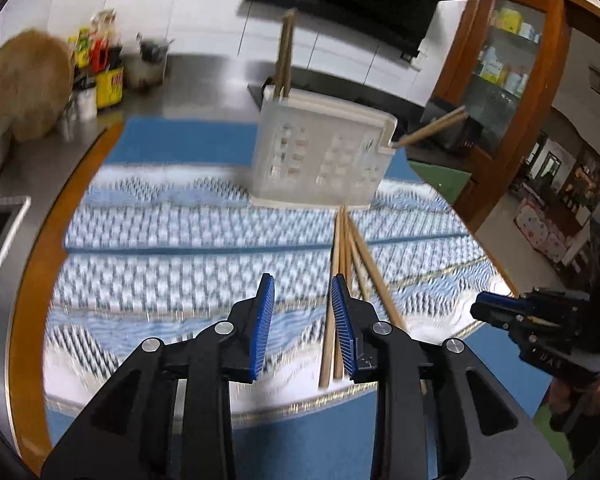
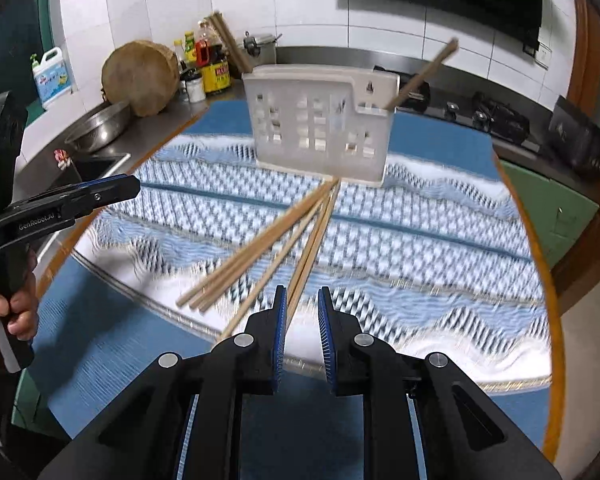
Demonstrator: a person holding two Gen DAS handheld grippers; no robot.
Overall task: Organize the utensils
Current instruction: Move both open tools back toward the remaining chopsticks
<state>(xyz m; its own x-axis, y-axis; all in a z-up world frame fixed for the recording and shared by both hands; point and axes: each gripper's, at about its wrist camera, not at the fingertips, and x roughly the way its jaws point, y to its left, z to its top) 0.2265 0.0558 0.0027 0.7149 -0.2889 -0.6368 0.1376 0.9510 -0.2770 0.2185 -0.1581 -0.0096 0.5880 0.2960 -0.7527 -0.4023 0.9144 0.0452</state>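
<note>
A white slotted utensil holder (image 1: 320,152) (image 2: 316,128) stands at the far side of a blue-and-white patterned cloth (image 1: 180,232) (image 2: 420,240). Two chopsticks (image 1: 286,52) stand in its left end and one (image 1: 432,128) (image 2: 420,72) leans out of its right end. Several loose chopsticks (image 1: 356,256) (image 2: 268,248) lie fanned on the cloth in front of it. My left gripper (image 1: 302,280) hovers open over their near ends, nothing pinched. My right gripper (image 2: 302,292) is slightly open and empty, its left pad beside one chopstick. Each gripper also shows in the other's view: right gripper (image 1: 496,308), left gripper (image 2: 128,188).
On the steel counter at the left are a round wooden chopping block (image 2: 140,76), a metal bowl (image 2: 96,128), sauce bottles (image 2: 212,60) and a sink (image 2: 96,168). A gas stove (image 2: 496,120) sits behind the table on the right. The round table's wooden rim (image 1: 24,300) borders the cloth.
</note>
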